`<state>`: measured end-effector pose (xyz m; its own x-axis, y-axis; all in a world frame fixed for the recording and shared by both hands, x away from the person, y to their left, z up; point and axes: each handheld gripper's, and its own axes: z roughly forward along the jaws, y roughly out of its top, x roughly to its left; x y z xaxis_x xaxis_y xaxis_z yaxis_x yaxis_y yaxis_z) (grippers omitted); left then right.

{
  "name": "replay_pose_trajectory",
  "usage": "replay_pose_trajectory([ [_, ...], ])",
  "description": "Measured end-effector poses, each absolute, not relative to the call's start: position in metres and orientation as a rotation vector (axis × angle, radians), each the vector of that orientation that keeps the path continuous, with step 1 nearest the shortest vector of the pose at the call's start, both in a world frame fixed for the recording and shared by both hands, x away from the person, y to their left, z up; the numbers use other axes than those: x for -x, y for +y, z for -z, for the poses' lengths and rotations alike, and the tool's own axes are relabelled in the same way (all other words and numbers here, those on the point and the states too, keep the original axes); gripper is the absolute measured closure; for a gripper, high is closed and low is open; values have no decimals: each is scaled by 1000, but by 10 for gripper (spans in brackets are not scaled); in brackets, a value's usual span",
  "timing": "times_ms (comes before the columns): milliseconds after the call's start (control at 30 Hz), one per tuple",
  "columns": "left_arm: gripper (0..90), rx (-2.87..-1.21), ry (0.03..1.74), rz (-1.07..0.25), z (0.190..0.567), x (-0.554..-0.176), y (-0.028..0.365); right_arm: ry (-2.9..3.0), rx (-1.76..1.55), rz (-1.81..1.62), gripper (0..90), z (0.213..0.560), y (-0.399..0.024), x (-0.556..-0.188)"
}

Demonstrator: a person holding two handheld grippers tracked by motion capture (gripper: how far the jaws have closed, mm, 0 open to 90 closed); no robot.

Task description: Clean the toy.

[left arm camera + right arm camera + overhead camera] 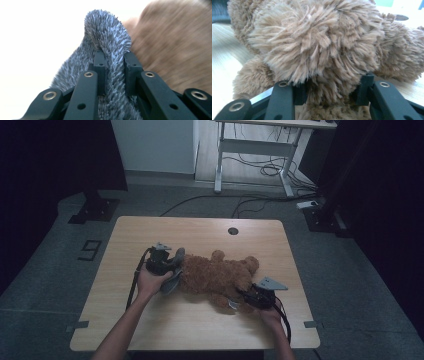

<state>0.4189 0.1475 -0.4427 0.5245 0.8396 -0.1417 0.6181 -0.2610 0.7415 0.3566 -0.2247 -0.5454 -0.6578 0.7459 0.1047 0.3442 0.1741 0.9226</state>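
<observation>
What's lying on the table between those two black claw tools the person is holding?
A brown teddy bear stretches between the left gripper and right gripper; a grey fuzzy cloth sits at its left end, seen from above.

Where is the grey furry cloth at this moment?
The grey furry cloth is left of centre on the table in the high view, pinched by the left gripper, against the brown teddy bear.
</observation>
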Motion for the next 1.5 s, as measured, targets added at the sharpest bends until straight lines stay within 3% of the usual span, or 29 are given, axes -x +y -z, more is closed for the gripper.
replay_pose_trajectory([
  [200,754,-1996,1106,-379,414,-427,104,2075,-1027,-1458,547,545,-221,-358],
  [400,752,-2065,1114,-302,439,-438,68,2081,-1016,-1453,544,544,-222,-358],
  [533,754,-2097,1080,-337,448,-427,65,2091,-1006,-1443,526,543,-221,-357],
  [833,763,-2071,1011,-448,460,-395,69,2163,-1075,-1422,305,534,-227,-348],
  [1133,767,-2048,962,-466,467,-372,71,2054,-1149,-1571,191,505,-266,-345],
  [1333,768,-2028,944,-456,469,-358,75,2072,-1160,-1549,146,491,-250,-357],
  [1500,768,-2022,927,-420,471,-349,78,2221,-1203,-1531,80,500,-227,-377],
])
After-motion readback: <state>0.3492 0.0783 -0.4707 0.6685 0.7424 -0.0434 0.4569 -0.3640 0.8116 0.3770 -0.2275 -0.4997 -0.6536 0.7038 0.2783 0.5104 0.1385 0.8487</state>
